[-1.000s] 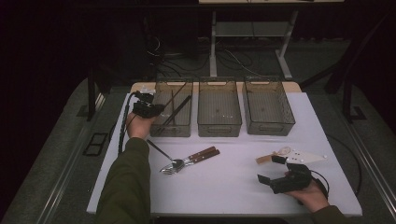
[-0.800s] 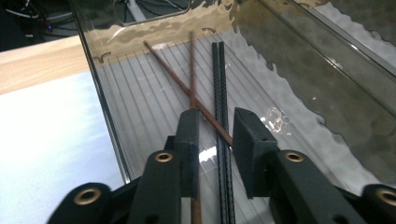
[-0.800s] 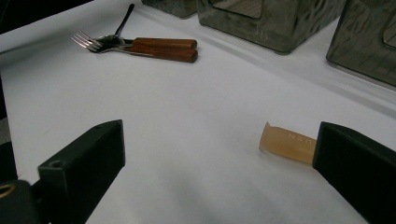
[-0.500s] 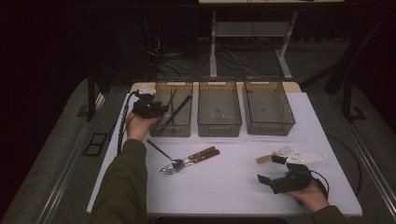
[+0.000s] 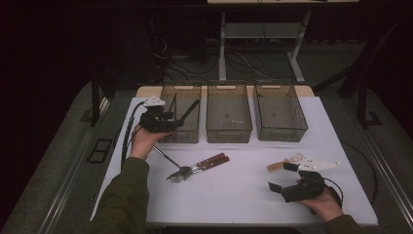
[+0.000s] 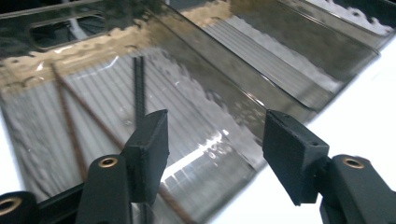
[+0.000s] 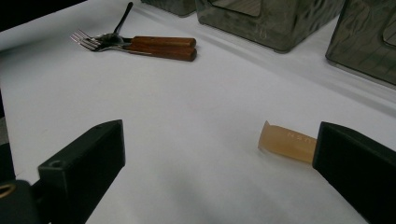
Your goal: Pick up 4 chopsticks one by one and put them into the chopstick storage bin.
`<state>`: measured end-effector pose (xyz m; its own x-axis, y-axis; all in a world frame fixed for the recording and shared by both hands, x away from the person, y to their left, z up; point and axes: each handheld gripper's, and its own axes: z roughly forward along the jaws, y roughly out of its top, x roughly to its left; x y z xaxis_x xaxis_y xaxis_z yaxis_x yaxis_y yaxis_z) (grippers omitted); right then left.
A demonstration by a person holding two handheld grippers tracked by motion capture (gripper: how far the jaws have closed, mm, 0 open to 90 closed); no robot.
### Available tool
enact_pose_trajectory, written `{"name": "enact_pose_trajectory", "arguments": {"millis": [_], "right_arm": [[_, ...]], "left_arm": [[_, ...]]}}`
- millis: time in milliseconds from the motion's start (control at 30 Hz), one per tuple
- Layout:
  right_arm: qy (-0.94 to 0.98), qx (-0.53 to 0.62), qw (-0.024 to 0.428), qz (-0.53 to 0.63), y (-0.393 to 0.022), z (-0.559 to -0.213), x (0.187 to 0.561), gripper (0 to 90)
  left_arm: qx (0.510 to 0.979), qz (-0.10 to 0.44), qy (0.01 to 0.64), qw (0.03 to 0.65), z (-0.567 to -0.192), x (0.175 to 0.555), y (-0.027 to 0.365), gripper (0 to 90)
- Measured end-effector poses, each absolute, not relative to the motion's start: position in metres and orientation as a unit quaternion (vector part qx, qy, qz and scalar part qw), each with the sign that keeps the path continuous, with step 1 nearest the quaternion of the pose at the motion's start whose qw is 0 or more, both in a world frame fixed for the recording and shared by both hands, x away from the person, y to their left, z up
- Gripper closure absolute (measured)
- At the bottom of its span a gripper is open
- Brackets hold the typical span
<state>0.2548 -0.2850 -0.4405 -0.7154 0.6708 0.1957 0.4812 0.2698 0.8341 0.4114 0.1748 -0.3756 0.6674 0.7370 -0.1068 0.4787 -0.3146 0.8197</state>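
High view: on the white table (image 5: 243,195) the work looks like sorting cutlery into three smoky plastic bins lined up along the far edge. Starting at the left, the left claw (image 5: 168,119) hangs over the near rim of the left bin (image 5: 181,134), its jaws standing apart with nothing between them; they have just been opening, which fits a piece dropped there. The left gripper view backs this up: between the black pads (image 6: 149,144) lies the ribbed floor of the bin, and on it thin chopsticks (image 6: 84,114) lie crossed, one leaning up toward the rim. The claw is held tilted over the bin's near wall so whatever it carries falls inside rather than onto the table.

Just nearer the person, toward the middle of the table, the remaining cutlery (image 5: 195,168) sits in a loose heap: a spoon with a slim handle, and forks with brown wooden handles, all touching one another. They are probably the next things to be picked, since they lie within easy reach of the left arm.

The middle bin (image 5: 229,131) and the right bin (image 5: 280,131) look empty or nearly so.

Near the right front corner the right claw (image 5: 287,187) rests low, its jaws wide and empty, as the right gripper view shows. Just beside it lies a small tan piece (image 7: 286,141), close to one pad (image 7: 359,172) but not gripped.
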Motion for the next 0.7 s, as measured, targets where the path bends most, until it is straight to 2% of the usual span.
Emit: {"name": "enact_pose_trajectory", "arguments": {"millis": [700], "right_arm": [[0.791,0.359,0.100,0.486,-0.285,-0.439,0.253,2.3]], "left_arm": [[0.816,0.124,0.323,0.464,-0.396,0.341,0.161,27.9]]}}
